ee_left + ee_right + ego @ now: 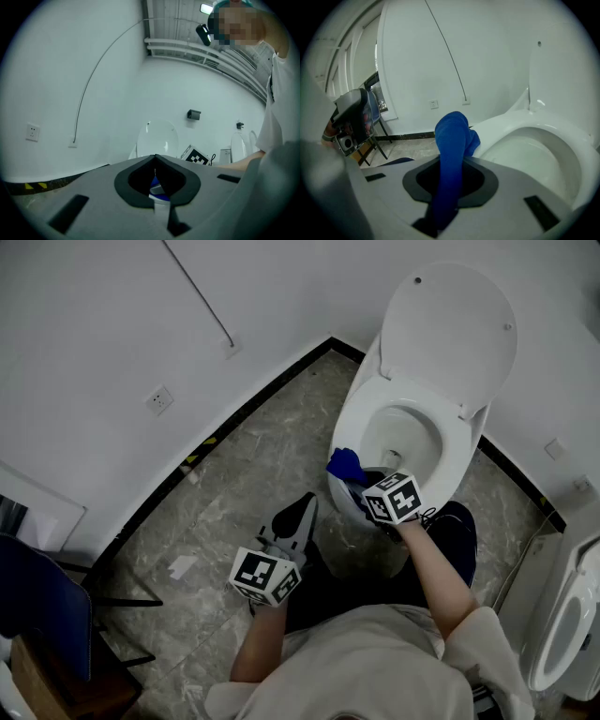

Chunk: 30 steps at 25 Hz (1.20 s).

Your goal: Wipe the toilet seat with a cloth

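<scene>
The left gripper (154,159) has its jaws brought together with nothing between them. In the head view it hangs over the marble floor (234,484), near and to the left of the toilet, its jaws pointing toward the bowl.

To its right, the right gripper (452,163) is clamped narrow on the blue cloth (452,136). The cloth runs as one long band along the jaws' own line: it starts deep between them, rises up and away from the gripper, and its free end folds over to the right. That bunched end sticks out past the jaw tips toward the far left.

In the head view the cloth lies at the near-left edge of the toilet seat (461,442), just beyond the right gripper's tips. Whether it presses on the seat or only hangs at its outer edge cannot be told. The seat is down, its long axis running from near to far, and the lid (450,334) stands raised against the far wall.
</scene>
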Each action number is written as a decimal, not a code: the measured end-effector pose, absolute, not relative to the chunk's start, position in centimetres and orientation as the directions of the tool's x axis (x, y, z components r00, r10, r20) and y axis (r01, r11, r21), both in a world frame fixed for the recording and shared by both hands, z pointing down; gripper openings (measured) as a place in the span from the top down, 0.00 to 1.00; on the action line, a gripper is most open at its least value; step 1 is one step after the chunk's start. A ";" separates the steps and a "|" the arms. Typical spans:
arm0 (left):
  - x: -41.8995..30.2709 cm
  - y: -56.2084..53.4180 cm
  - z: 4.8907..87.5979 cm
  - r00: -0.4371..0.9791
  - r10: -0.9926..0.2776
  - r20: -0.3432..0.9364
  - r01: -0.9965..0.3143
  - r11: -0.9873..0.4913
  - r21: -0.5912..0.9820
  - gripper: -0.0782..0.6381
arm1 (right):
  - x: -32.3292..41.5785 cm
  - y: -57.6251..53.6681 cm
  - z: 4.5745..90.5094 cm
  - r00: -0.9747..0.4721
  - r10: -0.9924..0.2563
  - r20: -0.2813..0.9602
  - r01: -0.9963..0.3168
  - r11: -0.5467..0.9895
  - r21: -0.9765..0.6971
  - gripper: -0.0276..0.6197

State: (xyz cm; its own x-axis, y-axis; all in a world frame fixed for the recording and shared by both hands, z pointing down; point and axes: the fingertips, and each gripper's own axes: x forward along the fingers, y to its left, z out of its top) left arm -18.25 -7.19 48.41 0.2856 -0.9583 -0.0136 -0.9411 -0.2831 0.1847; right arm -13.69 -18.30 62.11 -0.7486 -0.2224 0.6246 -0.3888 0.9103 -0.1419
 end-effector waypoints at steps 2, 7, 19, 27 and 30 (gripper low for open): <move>-18.2 -7.0 48.5 0.288 -0.958 -0.012 -0.941 -0.285 0.182 0.88 | -13.7 -18.2 62.2 -0.747 -0.220 0.627 -0.389 0.910 -0.144 0.85; -18.1 -6.8 48.8 0.290 -0.957 -0.008 -0.938 -0.286 0.196 0.88 | -13.4 -17.7 62.2 -0.729 -0.234 0.644 -0.390 0.914 -0.109 0.85; -17.5 -6.5 49.9 0.306 -0.952 0.012 -0.932 -0.297 0.209 0.88 | -12.4 -16.5 62.2 -0.660 -0.287 0.694 -0.392 0.920 0.006 0.85; -16.9 -6.7 50.4 0.317 -0.948 0.029 -0.930 -0.304 0.207 0.88 | -10.3 -15.6 62.2 -0.648 -0.280 0.709 -0.390 0.921 0.007 0.85; -16.6 -6.9 50.5 0.321 -0.946 0.033 -0.928 -0.308 0.209 0.88 | -9.4 -15.5 62.2 -0.646 -0.282 0.709 -0.401 0.916 -0.001 0.85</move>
State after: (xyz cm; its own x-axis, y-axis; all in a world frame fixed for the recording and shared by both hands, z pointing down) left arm -16.60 -6.92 50.47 0.3214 -0.9464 0.0327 -0.9282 -0.3080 0.2088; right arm -9.35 -15.50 62.24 -0.6459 -0.2823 0.7093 -0.4010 0.9161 -0.0006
